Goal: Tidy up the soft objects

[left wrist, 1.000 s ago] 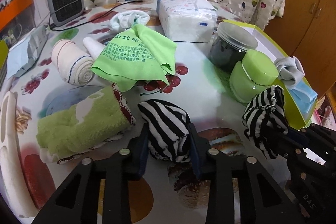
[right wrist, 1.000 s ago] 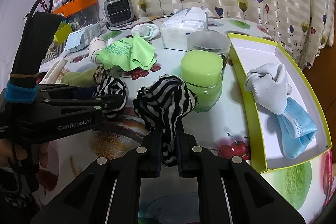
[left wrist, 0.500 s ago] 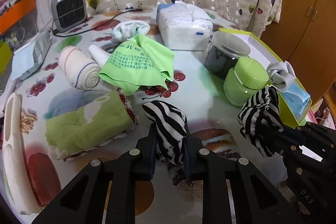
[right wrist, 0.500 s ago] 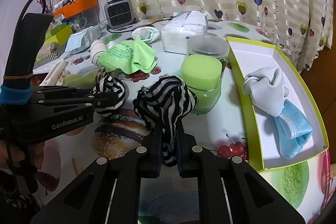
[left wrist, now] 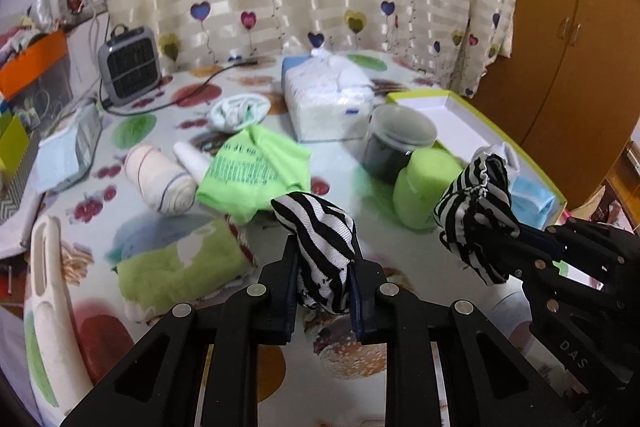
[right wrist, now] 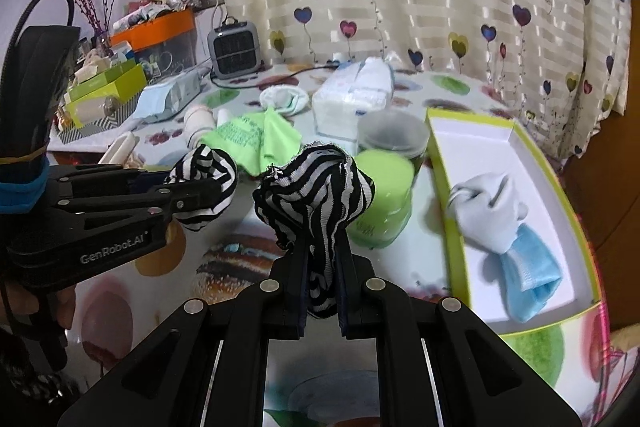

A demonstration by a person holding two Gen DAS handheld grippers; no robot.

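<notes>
Two striped socks are held clear of the counter (left wrist: 192,131), one per tool.
Left tool (left wrist: 325,285) is clamped on the left striped sock (left wrist: 320,227); right tool (right wrist: 322,283) is clamped on the right striped sock (right wrist: 320,179); the green-rimmed box (right wrist: 448,211), containing a white sock (right wrist: 486,211) and a blue mask (right wrist: 528,271), is noted just right of the green jar (right wrist: 384,199).

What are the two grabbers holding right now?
Left gripper: shut on a striped sock.
Right gripper: shut on another striped sock.
</notes>
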